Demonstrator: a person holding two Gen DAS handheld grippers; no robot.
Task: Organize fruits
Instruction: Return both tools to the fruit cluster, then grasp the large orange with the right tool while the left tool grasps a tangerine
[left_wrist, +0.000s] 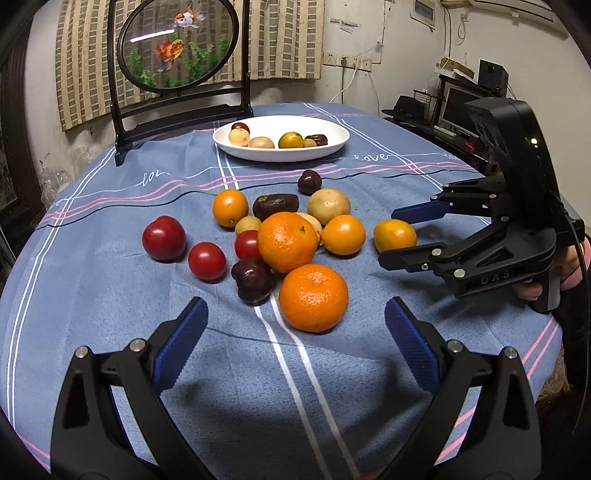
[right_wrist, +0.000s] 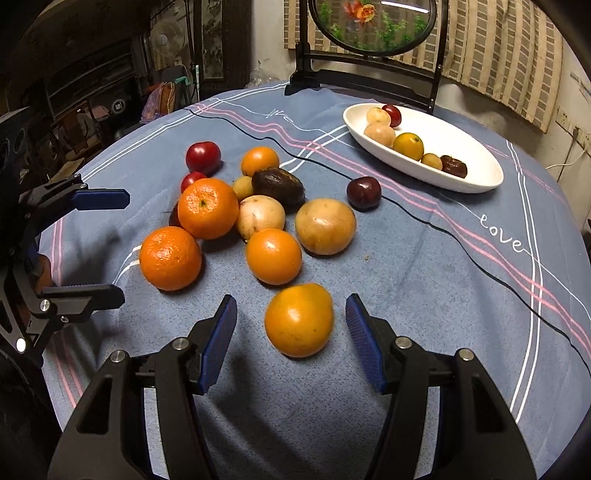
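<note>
Right now your right gripper (right_wrist: 291, 328) stands half open and empty, the smooth orange (right_wrist: 299, 319) on the tablecloth (right_wrist: 424, 295) at twelve o'clock between its pads, untouched, nearer than your wide-open left gripper (left_wrist: 295, 325).
</note>
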